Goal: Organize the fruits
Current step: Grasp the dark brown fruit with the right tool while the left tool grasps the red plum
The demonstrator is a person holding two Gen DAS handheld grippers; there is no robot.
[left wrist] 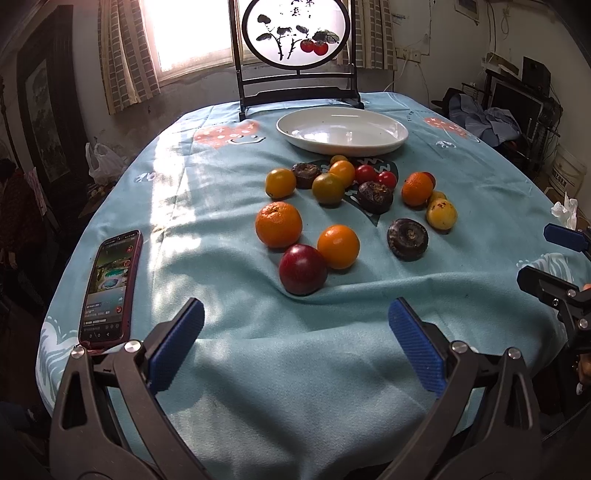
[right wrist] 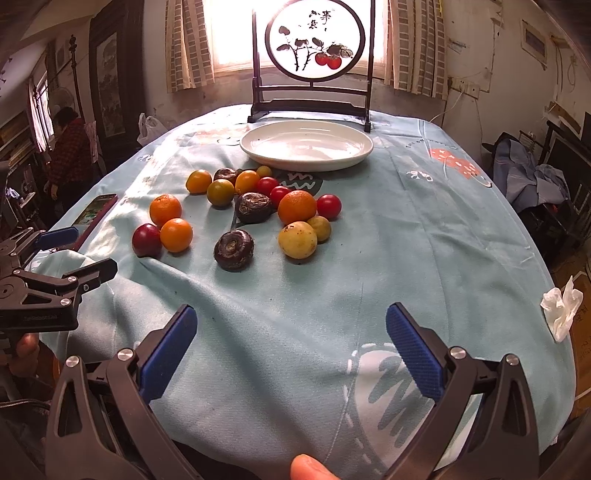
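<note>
I hold the left gripper [left wrist: 295, 347] and right gripper [right wrist: 291, 347] spread and empty over the desk's near edge, ready to pick. The fruits [left wrist: 347, 206] lie scattered mid-desk, just short of the empty white plate [left wrist: 391, 142] near the far edge, presumably their destination.

Blown-out window [left wrist: 192, 33] backlight, dim room edges, fisheye bending throughout.

A pale blue cloth [left wrist: 229, 369] printed with pink hearts is seen; the plate [left wrist: 391, 142] is white, the fruits [left wrist: 279, 224] orange, red, yellow and dark brown.
</note>
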